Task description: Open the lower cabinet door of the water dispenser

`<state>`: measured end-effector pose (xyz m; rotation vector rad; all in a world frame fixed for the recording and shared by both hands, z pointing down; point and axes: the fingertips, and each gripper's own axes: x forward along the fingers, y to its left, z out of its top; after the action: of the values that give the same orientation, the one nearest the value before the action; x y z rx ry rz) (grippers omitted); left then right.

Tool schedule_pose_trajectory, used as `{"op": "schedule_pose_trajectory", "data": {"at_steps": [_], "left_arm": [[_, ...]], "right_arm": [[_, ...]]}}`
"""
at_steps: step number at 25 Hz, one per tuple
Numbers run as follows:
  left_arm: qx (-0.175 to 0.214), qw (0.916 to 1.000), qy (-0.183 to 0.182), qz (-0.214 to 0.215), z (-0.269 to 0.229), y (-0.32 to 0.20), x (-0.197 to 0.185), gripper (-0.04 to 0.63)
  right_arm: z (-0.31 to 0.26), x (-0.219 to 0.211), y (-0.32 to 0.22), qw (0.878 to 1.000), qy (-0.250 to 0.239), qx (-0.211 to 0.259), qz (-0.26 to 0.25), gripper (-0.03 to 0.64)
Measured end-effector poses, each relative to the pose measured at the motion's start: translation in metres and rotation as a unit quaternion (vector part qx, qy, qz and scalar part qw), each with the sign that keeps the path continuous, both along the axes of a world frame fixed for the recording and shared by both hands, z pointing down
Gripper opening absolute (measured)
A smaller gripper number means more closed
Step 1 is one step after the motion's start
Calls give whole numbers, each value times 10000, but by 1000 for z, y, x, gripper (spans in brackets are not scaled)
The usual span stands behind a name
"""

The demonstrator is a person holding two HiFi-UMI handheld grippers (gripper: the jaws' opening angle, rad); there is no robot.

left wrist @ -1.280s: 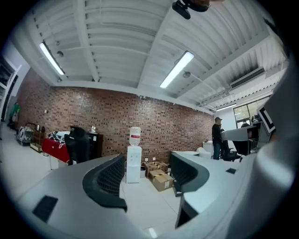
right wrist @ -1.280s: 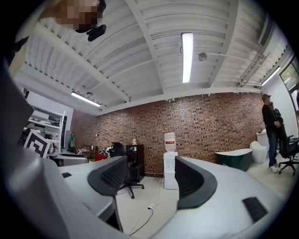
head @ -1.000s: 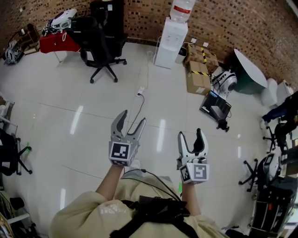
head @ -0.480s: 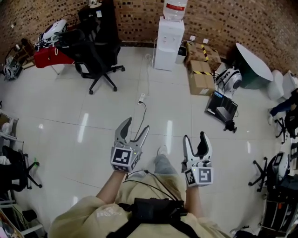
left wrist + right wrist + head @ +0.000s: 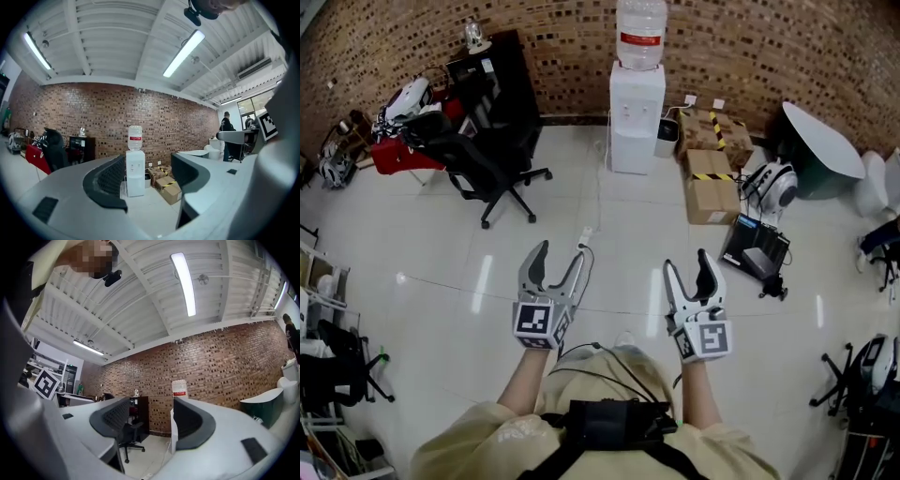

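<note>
As the water dispenser [image 5: 637, 103] is getting closer, left tool [image 5: 562, 251] and right tool [image 5: 686, 261] are hanging spread and empty, the right just narrowing a bit; lower cabinet door [image 5: 633, 152] isn't within reach yet.

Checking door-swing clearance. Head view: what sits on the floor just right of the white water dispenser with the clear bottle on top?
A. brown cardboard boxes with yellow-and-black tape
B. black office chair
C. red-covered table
A: the brown cardboard boxes with yellow-and-black tape lie just right of the white water dispenser, while the black office chair is off to its left.
</note>
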<state>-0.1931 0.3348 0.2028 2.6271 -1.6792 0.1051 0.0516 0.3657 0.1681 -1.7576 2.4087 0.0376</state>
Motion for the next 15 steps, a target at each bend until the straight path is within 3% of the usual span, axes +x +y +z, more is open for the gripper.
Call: {"op": "schedule_pose_trajectory", "data": {"at_steps": [6, 10, 15], "left_arm": [[-283, 9996, -28, -8, 23, -41, 31, 295], [-442, 9990, -24, 32, 35, -75, 45, 295], [-435, 9989, 35, 176, 49, -141, 55, 293]], "right_arm": [[27, -2, -29, 9983, 82, -408, -396, 301], [58, 20, -59, 9965, -109, -807, -174, 301], [65, 34, -117, 9959, -101, -896, 96, 301]]}}
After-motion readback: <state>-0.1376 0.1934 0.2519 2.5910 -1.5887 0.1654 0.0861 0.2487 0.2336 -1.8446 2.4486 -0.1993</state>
